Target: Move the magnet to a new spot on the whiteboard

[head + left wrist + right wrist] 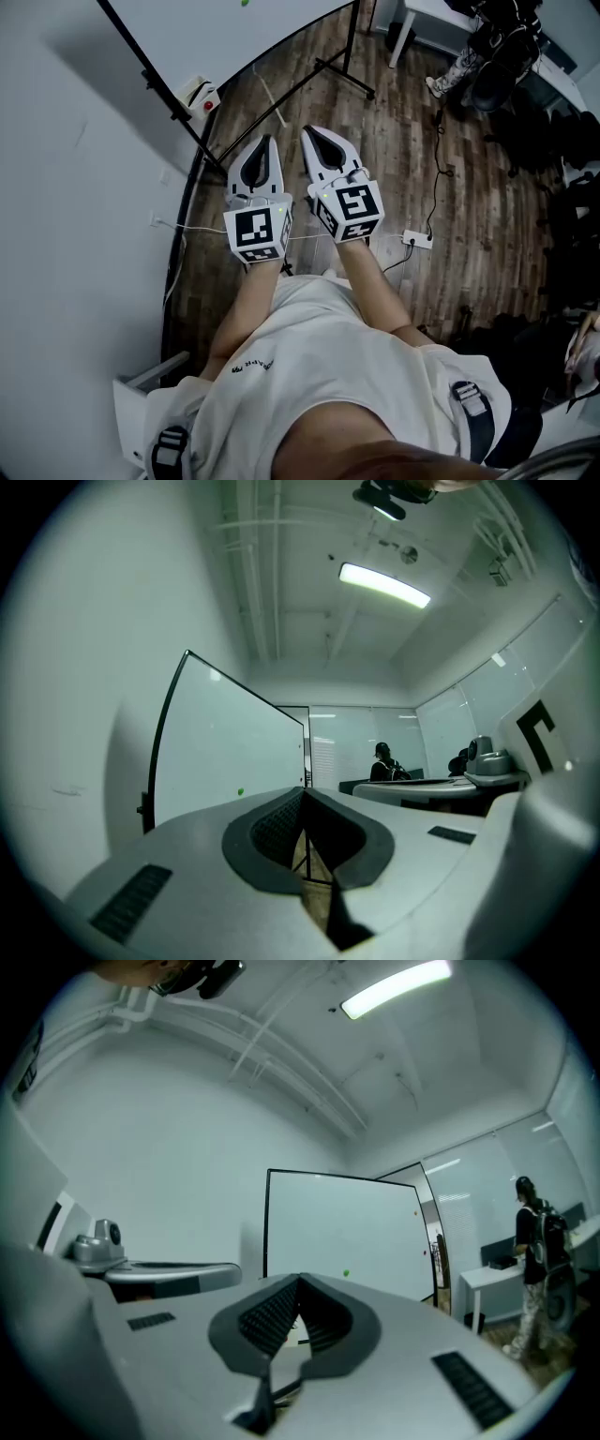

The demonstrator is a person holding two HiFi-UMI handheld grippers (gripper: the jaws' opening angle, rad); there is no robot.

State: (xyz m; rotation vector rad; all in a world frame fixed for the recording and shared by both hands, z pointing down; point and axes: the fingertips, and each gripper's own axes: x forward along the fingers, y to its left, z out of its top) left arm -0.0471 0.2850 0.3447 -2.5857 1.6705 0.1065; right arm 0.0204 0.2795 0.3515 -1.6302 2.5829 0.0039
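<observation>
The whiteboard (342,1232) stands on a black stand ahead of me, and a small green magnet (346,1274) sticks low on it. In the left gripper view the whiteboard (225,747) appears at an angle, the green magnet (240,791) near its lower edge. The head view catches the magnet (246,3) at the very top. My left gripper (269,139) and right gripper (307,129) are held side by side, level, well short of the board. The left gripper (302,791) and right gripper (300,1279) are both shut with nothing between the jaws.
The board's black stand legs (323,70) spread over the wooden floor. A white power strip (417,239) with its cable lies to the right. A white table (412,19) and a person with a backpack (536,1241) are further right. A white wall runs along the left.
</observation>
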